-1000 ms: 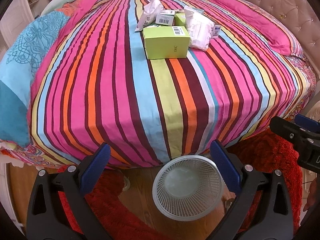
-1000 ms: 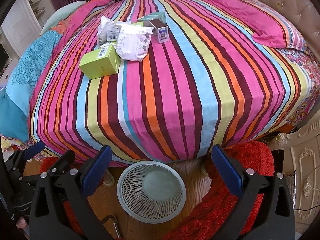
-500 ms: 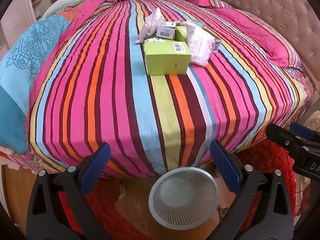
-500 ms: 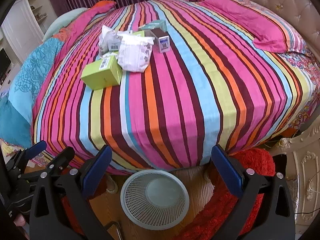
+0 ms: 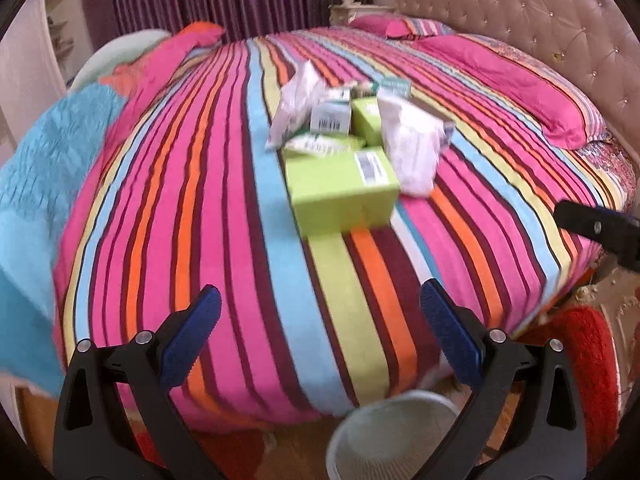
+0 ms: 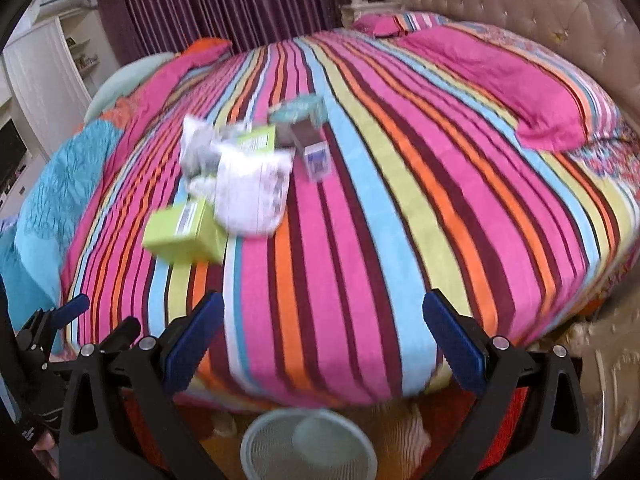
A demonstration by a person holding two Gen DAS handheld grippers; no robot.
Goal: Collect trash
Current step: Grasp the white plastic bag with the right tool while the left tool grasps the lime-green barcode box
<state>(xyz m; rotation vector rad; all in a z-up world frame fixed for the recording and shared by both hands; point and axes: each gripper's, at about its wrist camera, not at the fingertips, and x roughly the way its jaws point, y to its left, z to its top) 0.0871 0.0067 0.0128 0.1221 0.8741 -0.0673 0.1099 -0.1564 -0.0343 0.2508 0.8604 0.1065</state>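
A heap of trash lies on the striped bed (image 5: 224,216): a lime green box (image 5: 340,192) (image 6: 182,232), a crumpled white bag (image 5: 412,152) (image 6: 252,192), another white wrapper (image 5: 294,104), small barcode boxes (image 5: 330,118) and a teal box (image 6: 298,114). A white mesh wastebasket (image 5: 394,436) (image 6: 308,444) stands on the floor at the bed's foot. My left gripper (image 5: 316,332) is open and empty over the bed's near edge, well short of the green box. My right gripper (image 6: 320,336) is open and empty too. Both views are motion-blurred.
Pink pillows (image 5: 512,88) and a tufted headboard (image 5: 540,20) lie at the right, a turquoise quilt (image 5: 44,168) at the left. A red shag rug (image 5: 580,380) covers the floor near the basket. The other gripper's tip (image 5: 600,228) shows at the right edge.
Both grippers have risen and moved forward over the bed's foot. The trash heap looks closer and the basket has slid to the bottom edge. Jaws stay open.
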